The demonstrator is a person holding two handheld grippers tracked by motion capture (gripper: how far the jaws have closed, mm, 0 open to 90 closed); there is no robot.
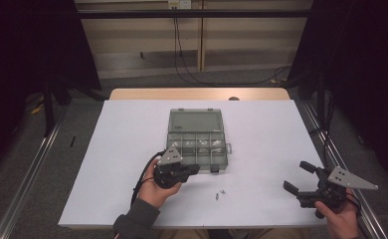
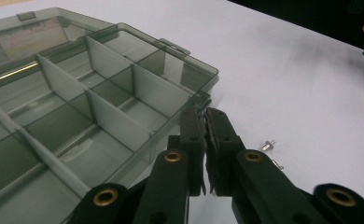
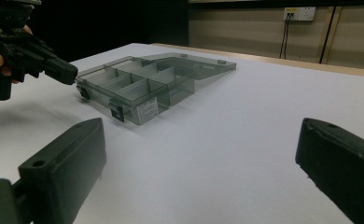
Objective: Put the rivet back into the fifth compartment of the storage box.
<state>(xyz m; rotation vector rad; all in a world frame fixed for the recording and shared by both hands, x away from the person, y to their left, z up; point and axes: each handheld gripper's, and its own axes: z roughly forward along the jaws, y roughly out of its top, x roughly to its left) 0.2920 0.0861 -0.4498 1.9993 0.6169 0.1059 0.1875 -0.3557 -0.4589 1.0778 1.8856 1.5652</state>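
Jaws on your left gripper point(image 1: 196, 169) are clenched together, with nothing visible between them, tips just at the near front corner of the open compartment box point(image 1: 198, 141); small metal parts point(image 1: 220, 193) lie on the white table point(image 1: 261, 134) nearby; your right gripper point(image 1: 295, 178) stands spread wide, well apart.

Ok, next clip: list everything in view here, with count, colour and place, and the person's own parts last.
Smoky grey see-through plastic compartment box: one, lid open and laid back, middle of table.
Small metal parts in box: a few, silvery, in the compartments; count unclear.
Small loose metal parts: two or so, silvery, on table in front of box.
White table top: one, with a wooden strip at far edge.
Black cables: several, floor and wall behind table.
Left gripper: black, jaws shut, at box's near corner.
Right gripper: black, jaws open, near right table edge.
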